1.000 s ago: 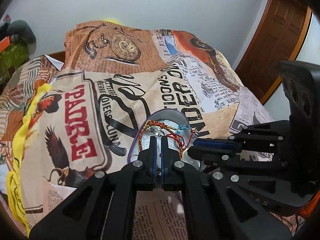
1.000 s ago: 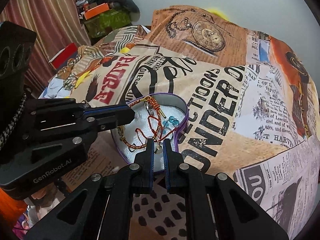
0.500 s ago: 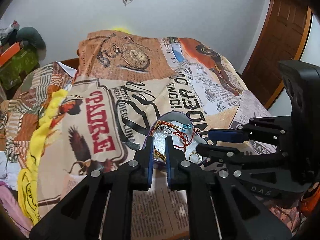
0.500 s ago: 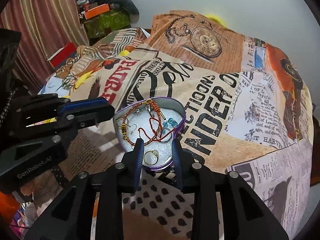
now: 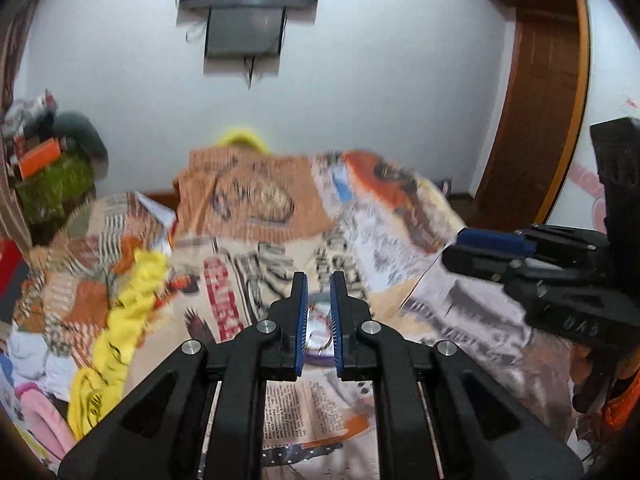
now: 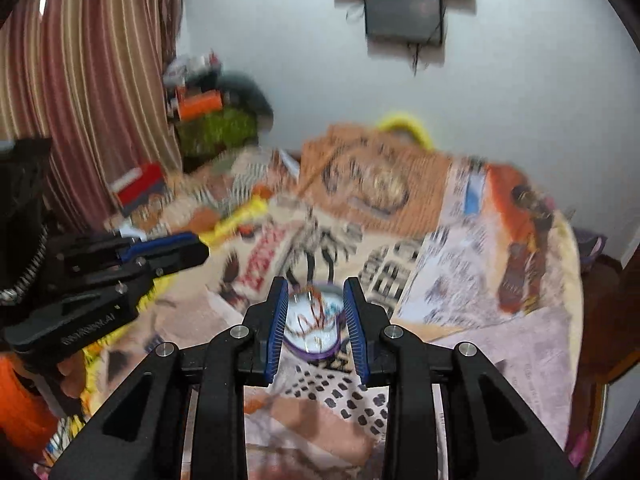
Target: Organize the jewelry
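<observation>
Purple-rimmed and heart-shaped as far as the blur allows, the little tin (image 6: 316, 326) sits on the printed bedspread (image 6: 460, 280) near the front edge of the bed, and the jewelry is in it: a tangle of red and orange cord (image 6: 314, 312) on the pale lining, with a speck of blue beside it. No loose pieces show on the cloth around it, so my guess is that the gathering is mostly done; a lid, if the tin has one, is nowhere in view, and whether the tangle still needs sorting I can't say.

Nearest the tin is the right gripper (image 6: 316, 322), its jaws set fairly wide and holding nothing, the tin framed in the gap between them but farther off. The left gripper (image 5: 319, 316) has its jaws parted only a narrow way, also empty, with a sliver of the tin (image 5: 318, 354) visible between and below its blue pads. Both hang above the bed, apart from the tin.

Farther out, a yellow cloth (image 5: 120, 320) trails down the left side of the bed, a striped curtain (image 6: 88, 80) hangs at the far left, and a wooden door (image 5: 540, 120) stands to the right.
</observation>
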Motion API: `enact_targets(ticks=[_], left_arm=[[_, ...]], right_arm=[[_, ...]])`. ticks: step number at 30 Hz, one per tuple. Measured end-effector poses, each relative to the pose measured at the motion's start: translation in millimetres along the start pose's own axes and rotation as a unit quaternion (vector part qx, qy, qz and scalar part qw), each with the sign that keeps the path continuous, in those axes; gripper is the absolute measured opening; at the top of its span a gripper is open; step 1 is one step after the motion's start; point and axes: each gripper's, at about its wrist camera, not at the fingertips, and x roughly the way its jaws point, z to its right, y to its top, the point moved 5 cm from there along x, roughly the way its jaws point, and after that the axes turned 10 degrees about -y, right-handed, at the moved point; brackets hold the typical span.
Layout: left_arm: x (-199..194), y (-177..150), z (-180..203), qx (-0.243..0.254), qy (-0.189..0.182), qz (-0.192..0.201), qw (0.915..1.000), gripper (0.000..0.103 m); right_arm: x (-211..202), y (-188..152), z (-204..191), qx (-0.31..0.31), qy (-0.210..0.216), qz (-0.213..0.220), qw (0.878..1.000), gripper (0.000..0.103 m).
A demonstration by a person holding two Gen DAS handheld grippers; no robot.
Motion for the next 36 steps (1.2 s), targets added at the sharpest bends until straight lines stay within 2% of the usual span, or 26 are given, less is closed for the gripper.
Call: enact_targets(ticks=[2, 6, 9, 10, 11, 12, 13, 14, 16, 18, 19, 20, 23, 32, 36], left_arm=[[-20, 9, 12, 0.01, 0.0, 0.025, 0.9996, 0.011], [-73, 24, 42, 0.035, 0.007, 0.092, 0.9951, 0.03], [-114, 27, 64, 0.056, 0.023, 0.147, 0.9872, 0.037], [-127, 27, 70, 0.061, 0.028, 0.165, 0.984, 0.04], [-133, 27, 73, 0.062, 0.03, 0.174, 0.9824, 0.048], [-144, 25, 77, 0.061, 0.032, 0.186, 0.9801, 0.056], [-153, 24, 81, 0.059, 0.035, 0.197, 0.9781, 0.059], [-159, 22, 83, 0.057, 0.039, 0.204, 0.9765, 0.066], [-168, 19, 85, 0.054, 0.048, 0.214, 0.9742, 0.077], [-175, 16, 88, 0.054, 0.061, 0.225, 0.9711, 0.091], [-178, 14, 89, 0.055, 0.065, 0.229, 0.9698, 0.093], [-181, 11, 91, 0.058, 0.072, 0.232, 0.9682, 0.095], [-186, 7, 93, 0.056, 0.08, 0.236, 0.9667, 0.097], [-191, 0, 93, 0.052, 0.085, 0.239, 0.9659, 0.1], [-191, -3, 95, 0.049, 0.085, 0.236, 0.9667, 0.1]], right_arm=[[-34, 10, 2, 0.01, -0.005, 0.043, 0.999, 0.026], [-94, 22, -1, 0.02, -0.018, 0.122, 0.992, 0.026], [-136, 23, -7, 0.028, -0.029, 0.178, 0.983, 0.027], [-147, 22, -9, 0.031, -0.032, 0.193, 0.98, 0.03], [-160, 20, -12, 0.034, -0.036, 0.21, 0.976, 0.033], [-166, 18, -13, 0.035, -0.041, 0.219, 0.974, 0.04], [-174, 16, -15, 0.037, -0.05, 0.229, 0.971, 0.05], [-182, 13, -18, 0.038, -0.06, 0.241, 0.968, 0.055], [-189, 9, -22, 0.043, -0.075, 0.254, 0.963, 0.082], [-193, 6, -26, 0.048, -0.088, 0.267, 0.958, 0.095], [-191, 7, -27, 0.05, -0.096, 0.27, 0.957, 0.101], [-191, 7, -28, 0.05, -0.103, 0.273, 0.955, 0.103], [-187, 8, -34, 0.043, -0.121, 0.273, 0.953, 0.103], [-190, 5, -35, 0.047, -0.121, 0.267, 0.955, 0.103], [-196, -7, -32, 0.048, -0.119, 0.262, 0.957, 0.103]])
